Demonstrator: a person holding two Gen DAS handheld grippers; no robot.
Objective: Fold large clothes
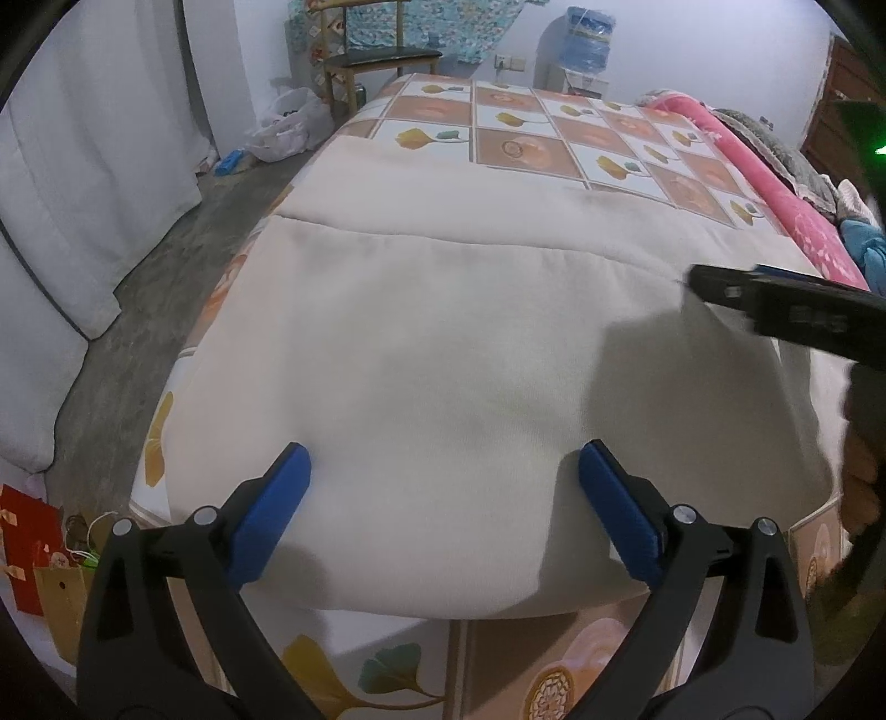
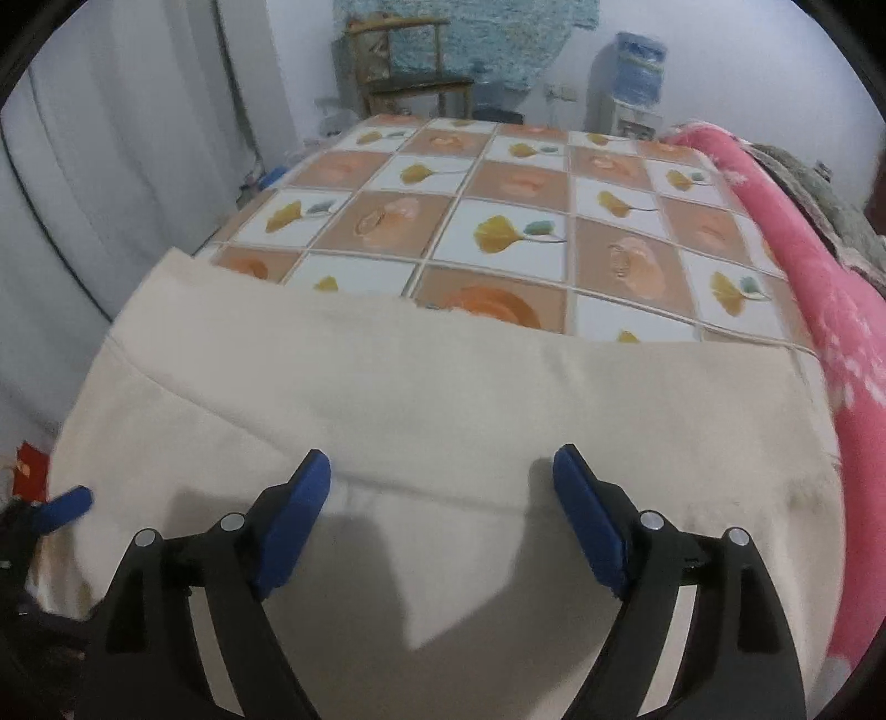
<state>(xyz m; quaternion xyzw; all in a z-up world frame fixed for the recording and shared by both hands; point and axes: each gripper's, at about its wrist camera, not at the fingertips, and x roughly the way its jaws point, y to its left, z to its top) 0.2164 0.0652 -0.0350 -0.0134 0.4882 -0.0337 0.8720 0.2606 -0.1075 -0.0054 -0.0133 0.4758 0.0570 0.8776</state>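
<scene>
A large cream garment (image 1: pixel 443 343) lies spread flat on the bed, with a folded layer and a seam line across its far part. My left gripper (image 1: pixel 443 459) hovers open over its near portion, with only flat cloth showing between the blue pads. A black finger (image 1: pixel 720 288) of my right gripper reaches in over the garment's right side. In the right wrist view the same cream garment (image 2: pixel 421 387) fills the foreground. My right gripper (image 2: pixel 443 462) stands open above a fold line, gripping nothing. A blue pad (image 2: pixel 66 507) of the left gripper shows at the left edge.
The bed wears a sheet (image 2: pixel 498 221) of orange and white squares with leaf prints. A pink blanket (image 2: pixel 830 310) runs along the right side. Beyond the bed stand a wooden chair (image 1: pixel 382 55) and a water dispenser (image 1: pixel 587 44). A plastic bag (image 1: pixel 282 127) lies on the floor at left.
</scene>
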